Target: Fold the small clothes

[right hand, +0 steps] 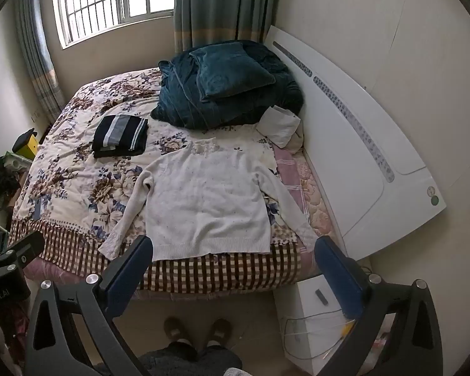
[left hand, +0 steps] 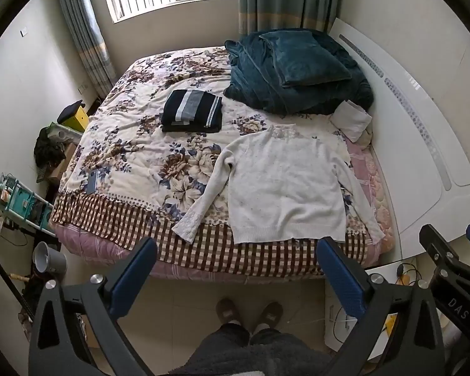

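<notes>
A white long-sleeved sweater (left hand: 282,185) lies flat on the bed, sleeves spread, hem at the near edge; it also shows in the right wrist view (right hand: 210,200). A folded dark striped garment (left hand: 191,111) lies farther back on the left of the bed, seen too in the right wrist view (right hand: 120,136). My left gripper (left hand: 235,250) is open and empty, held above the floor just short of the hem. My right gripper (right hand: 232,247) is open and empty, at the hem's near edge; its body shows at the left view's right edge.
The floral bedspread (left hand: 134,156) covers the bed. A teal blanket and pillow pile (left hand: 297,72) sits at the back right by the white headboard (left hand: 423,156). A white nightstand (right hand: 310,313) with cables stands right. Clutter and a shelf (left hand: 22,203) stand left. My slippered feet (left hand: 250,313) are below.
</notes>
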Action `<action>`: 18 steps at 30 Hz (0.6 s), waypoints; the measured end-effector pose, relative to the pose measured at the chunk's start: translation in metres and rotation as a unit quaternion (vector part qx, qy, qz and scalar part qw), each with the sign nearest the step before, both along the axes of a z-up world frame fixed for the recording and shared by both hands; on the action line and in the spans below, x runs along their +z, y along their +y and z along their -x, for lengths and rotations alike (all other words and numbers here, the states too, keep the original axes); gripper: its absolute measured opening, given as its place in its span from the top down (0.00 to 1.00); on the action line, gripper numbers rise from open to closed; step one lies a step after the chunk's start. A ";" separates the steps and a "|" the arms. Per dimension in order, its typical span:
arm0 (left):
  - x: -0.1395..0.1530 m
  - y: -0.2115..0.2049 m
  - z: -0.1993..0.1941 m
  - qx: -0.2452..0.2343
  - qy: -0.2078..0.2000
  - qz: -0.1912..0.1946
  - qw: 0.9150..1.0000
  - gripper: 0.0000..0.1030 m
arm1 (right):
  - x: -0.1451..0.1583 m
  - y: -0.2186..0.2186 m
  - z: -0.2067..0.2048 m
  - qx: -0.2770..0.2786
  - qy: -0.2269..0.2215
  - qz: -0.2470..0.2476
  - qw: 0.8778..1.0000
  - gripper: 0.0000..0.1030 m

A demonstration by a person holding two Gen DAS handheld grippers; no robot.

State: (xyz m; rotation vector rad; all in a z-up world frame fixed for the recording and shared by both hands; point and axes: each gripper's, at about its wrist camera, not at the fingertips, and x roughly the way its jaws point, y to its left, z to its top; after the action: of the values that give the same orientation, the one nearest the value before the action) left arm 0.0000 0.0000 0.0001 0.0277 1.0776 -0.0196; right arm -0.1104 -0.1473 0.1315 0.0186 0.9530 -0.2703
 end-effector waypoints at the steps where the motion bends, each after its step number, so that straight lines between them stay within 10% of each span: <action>1: 0.000 0.000 0.000 0.000 -0.001 -0.001 1.000 0.00 | 0.000 0.000 0.000 0.000 0.000 0.000 1.000 0.00; 18: 0.000 0.000 0.000 0.001 -0.003 -0.002 1.000 0.00 | 0.000 0.000 0.000 0.001 0.000 -0.001 1.000 0.00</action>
State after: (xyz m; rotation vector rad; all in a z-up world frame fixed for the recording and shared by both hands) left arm 0.0002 0.0002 0.0002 0.0299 1.0714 -0.0156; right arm -0.1102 -0.1473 0.1320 0.0187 0.9523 -0.2671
